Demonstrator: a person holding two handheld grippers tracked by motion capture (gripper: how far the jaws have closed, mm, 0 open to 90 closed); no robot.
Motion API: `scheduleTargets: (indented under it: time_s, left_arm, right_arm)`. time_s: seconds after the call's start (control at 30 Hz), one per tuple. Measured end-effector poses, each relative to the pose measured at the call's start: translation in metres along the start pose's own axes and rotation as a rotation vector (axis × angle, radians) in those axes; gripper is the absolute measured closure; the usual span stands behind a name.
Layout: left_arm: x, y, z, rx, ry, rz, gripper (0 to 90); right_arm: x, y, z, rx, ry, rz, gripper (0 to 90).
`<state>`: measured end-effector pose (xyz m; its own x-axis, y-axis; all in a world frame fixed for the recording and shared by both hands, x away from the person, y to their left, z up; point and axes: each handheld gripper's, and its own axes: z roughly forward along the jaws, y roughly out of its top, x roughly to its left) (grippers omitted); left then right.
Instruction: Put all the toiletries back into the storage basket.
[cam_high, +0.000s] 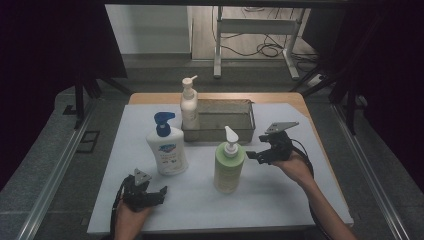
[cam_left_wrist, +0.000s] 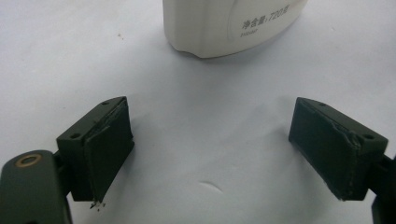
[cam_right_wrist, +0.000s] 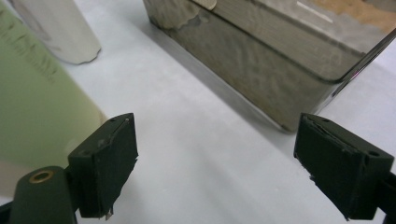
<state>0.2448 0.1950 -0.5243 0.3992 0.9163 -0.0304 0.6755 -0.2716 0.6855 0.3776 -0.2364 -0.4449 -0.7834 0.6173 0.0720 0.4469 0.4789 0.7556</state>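
Observation:
Three pump bottles stand on the white mat (cam_high: 280, 200). A white bottle with a blue pump (cam_high: 167, 150) is at the left and a green bottle with a white pump (cam_high: 229, 167) in the middle. A cream bottle (cam_high: 189, 106) stands at the left end of a metal tray (cam_high: 246, 116). My left gripper (cam_high: 159, 192) rests near the front edge, open, jaws toward the blue-pump bottle; its own view shows the gripper (cam_left_wrist: 210, 126) with bare mat between the jaws and that bottle's base (cam_left_wrist: 219, 23) ahead. My right gripper (cam_high: 251, 155) hovers just right of the green bottle, open. In its view, the gripper (cam_right_wrist: 215, 140) has the green bottle (cam_right_wrist: 32, 98) at left and the tray (cam_right_wrist: 252, 60) at right.
A pale bottle base (cam_right_wrist: 60, 32) stands beyond the green one in the right gripper view. The wooden table edge (cam_high: 300, 100) borders the mat at the back. Beyond the table are a floor with cables (cam_high: 270, 49) and a metal stand (cam_high: 218, 45). Black curtains hang on both sides.

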Motion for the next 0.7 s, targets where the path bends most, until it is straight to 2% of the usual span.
scheduleTargets:
  time_s: [0.53,0.7]
  left_arm:
    - [0.000,0.000,0.000,0.000,0.001,0.000,13.0]
    - [0.000,0.000,0.000,0.000,0.000,0.000,13.0]
  right_arm:
    - [0.014,-0.025,-0.013,0.023,0.022,-0.019,13.4]
    - [0.022,-0.030,-0.017,0.024,0.045,-0.026,12.9]
